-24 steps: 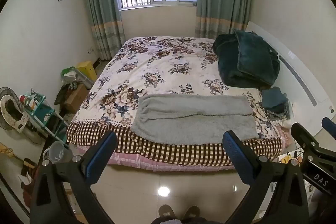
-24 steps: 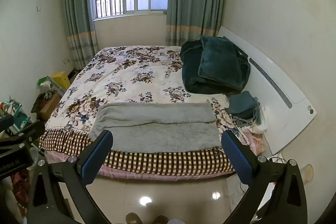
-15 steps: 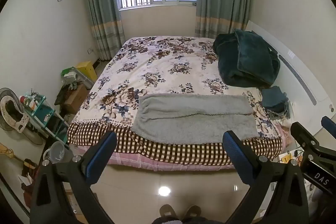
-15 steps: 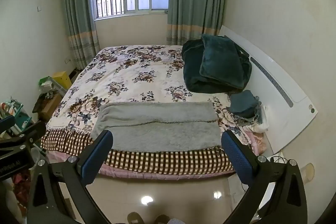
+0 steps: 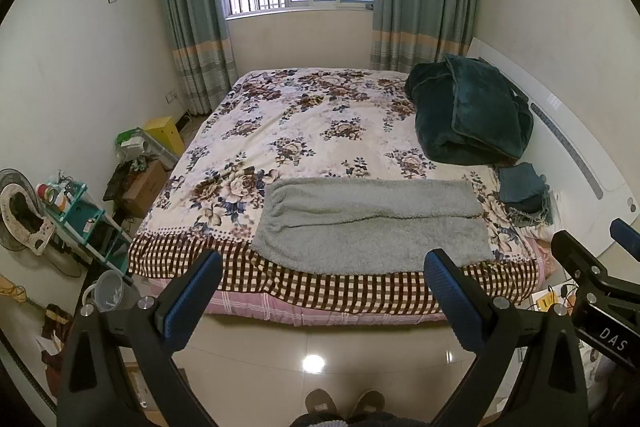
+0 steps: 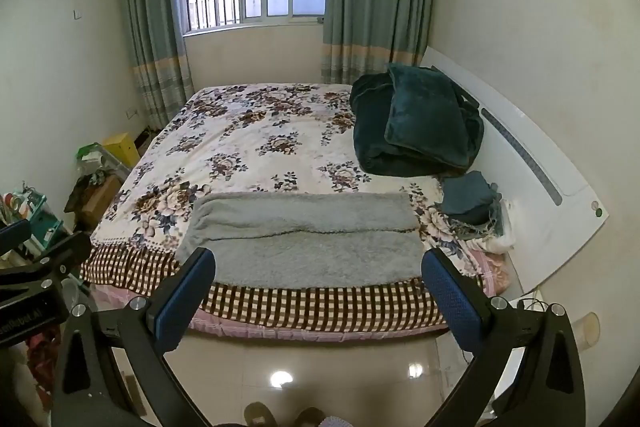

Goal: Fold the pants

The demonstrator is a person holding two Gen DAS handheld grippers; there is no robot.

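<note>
Grey fleece pants (image 5: 372, 223) lie flat across the near edge of the bed, legs side by side and running left to right; they also show in the right wrist view (image 6: 304, 239). My left gripper (image 5: 320, 291) is open and empty, held over the floor short of the bed. My right gripper (image 6: 316, 287) is open and empty too, likewise short of the bed. The right gripper's body (image 5: 592, 283) shows at the right edge of the left wrist view, and the left gripper's body (image 6: 36, 279) at the left edge of the right wrist view.
The bed has a floral cover (image 5: 312, 131) with a checked border. A dark green blanket (image 5: 468, 111) and a small folded dark cloth (image 5: 520, 183) lie at its right side by the white headboard (image 5: 576, 171). A teal shelf cart (image 5: 80, 211), boxes and a fan stand at left.
Both views have shifted very slightly, with the bed a touch lower in the right wrist view. Both grippers stay open, and the pants have not moved.
</note>
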